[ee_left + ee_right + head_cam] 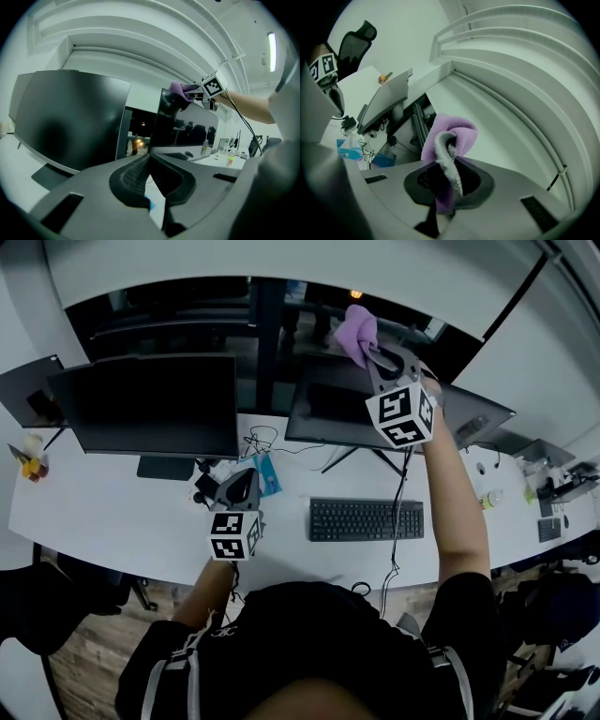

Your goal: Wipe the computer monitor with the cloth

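Right gripper [445, 180]: jaws clamped on the cloth; held high at the upper centre-right of the head view, arm stretched forward over the table.
Cloth [451, 132]: purple, bunched, with a pale grey fold running down between the jaws; it bulges out past the jaw tips and sits at the top edge of the computer monitor [330, 411]. The left gripper view shows it at that screen's upper left corner.
Computer monitor: dark screen, right of frame centre in the head view, standing on the white table [112, 521].
Left gripper [149, 172]: jaws closed together with nothing between them; held low over the table's near edge, lower left of centre in the head view.
Second monitor [150, 404]: dark, at the left.
Keyboard [366, 518]: black, on the table below the computer monitor.
Blue packet [268, 474]: lies between the two monitors, beside tangled cables.
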{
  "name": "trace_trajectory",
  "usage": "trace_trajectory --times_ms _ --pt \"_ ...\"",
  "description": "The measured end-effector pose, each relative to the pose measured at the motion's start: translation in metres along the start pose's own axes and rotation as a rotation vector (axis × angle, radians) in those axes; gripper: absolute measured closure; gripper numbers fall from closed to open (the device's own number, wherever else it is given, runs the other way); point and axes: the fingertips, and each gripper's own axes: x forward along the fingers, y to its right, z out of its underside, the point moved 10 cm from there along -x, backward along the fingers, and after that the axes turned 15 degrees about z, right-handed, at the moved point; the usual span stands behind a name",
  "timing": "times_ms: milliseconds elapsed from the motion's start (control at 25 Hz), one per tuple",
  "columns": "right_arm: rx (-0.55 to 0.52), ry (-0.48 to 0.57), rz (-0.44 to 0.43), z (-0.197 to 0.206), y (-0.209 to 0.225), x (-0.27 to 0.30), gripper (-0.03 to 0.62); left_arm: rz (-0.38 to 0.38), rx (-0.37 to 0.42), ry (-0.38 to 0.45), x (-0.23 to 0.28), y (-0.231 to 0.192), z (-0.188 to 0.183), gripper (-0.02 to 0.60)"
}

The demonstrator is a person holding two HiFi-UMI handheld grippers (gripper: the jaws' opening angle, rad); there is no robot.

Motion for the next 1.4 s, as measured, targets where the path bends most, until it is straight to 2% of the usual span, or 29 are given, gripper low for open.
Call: trace_trajectory --times_ms 240,600,800,1400 --pt "0.033 0.006 -0.001 0.037 0.025 -0.01 0.539 -0.023 0.0 -0.011 0.022 0.031 0.006 0.569" --pt "0.053 0.009 0.047 0.103 0.066 -0.029 0.539 -0.049 0.034 -0.025 0.054 0.084 0.008 0.569" --pt "0.059 -0.002 0.073 0.139 0.09 -0.04 0.539 -0.073 0.028 -0.02 0.07 0.111 0.01 0.568" --pt "0.076 -0.039 0.105 0.236 0.153 -0.066 0.539 -0.075 0.053 -0.024 0.123 0.199 0.022 0.568"
